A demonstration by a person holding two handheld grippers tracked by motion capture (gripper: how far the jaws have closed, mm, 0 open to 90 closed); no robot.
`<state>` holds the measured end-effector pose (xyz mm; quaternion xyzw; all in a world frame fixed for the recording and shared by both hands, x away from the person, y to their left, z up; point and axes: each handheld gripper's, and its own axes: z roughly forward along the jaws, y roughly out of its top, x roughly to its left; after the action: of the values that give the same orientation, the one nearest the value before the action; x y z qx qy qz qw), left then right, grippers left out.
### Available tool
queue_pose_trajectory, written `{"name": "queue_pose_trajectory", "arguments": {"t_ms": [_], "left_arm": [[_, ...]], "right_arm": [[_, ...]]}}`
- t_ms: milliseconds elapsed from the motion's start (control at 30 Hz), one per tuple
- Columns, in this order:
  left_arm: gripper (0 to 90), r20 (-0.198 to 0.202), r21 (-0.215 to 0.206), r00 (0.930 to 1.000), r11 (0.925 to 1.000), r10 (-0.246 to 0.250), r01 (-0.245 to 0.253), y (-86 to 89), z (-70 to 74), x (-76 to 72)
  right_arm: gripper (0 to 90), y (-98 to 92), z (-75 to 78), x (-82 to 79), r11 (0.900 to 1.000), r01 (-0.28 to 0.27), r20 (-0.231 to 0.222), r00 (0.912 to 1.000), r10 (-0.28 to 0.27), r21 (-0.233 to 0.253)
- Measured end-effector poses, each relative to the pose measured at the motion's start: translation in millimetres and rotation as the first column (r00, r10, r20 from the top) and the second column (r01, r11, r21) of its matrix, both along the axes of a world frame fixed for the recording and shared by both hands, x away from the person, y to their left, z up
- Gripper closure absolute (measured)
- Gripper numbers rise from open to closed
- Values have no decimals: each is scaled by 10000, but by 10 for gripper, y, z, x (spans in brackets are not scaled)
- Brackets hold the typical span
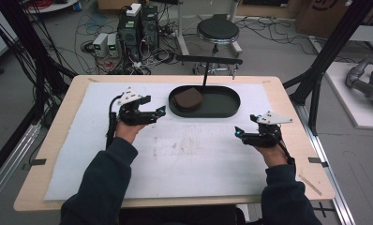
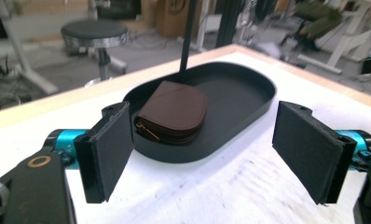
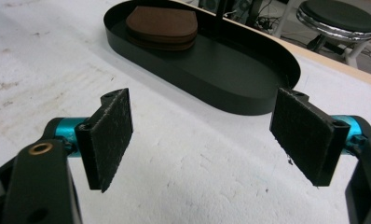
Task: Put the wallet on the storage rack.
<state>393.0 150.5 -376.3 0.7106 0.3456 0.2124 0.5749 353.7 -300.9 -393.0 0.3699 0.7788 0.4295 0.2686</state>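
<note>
The pouch (image 1: pixel 188 98) lies in the tray (image 1: pixel 222 104) at its nine o'clock end; both tongs, left (image 1: pixel 162 110) and right (image 1: pixel 237 132), hover wide open, holding nothing.

A brown leather coin pouch (image 2: pixel 173 112), rounded at one end, lies flat and closed. It sits in the left end of a black oval tray (image 2: pixel 235 100).
</note>
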Motion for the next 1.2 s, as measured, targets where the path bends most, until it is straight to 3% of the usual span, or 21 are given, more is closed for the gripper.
{"name": "queue_pose_trajectory", "arguments": {"t_ms": [267, 400, 533, 800, 1200], "left_arm": [[210, 251, -211, 9981, 9982, 569, -564, 341, -86, -290], [197, 220, -193, 9974, 9975, 682, -678, 422, -112, -380], [197, 437, -66, 9964, 9974, 721, -719, 457, -133, -475], [203, 504, -80, 9944, 9957, 927, -924, 565, -211, -607], [203, 299, -169, 9914, 9917, 1276, -1271, 747, -333, -641]], "right_arm": [[214, 3, -32, -10, 9999, -54, -22, 10000, 54, -85], [214, -8, -28, -23, 10000, 3, 88, 10000, -3, -81], [214, -13, -25, -37, 9999, 51, 91, 9999, -50, -99], [214, -5, -9, -71, 9998, 103, 225, 9997, -99, -169], [215, 9, -43, -79, 9997, 182, 116, 9998, -180, -178]]}}
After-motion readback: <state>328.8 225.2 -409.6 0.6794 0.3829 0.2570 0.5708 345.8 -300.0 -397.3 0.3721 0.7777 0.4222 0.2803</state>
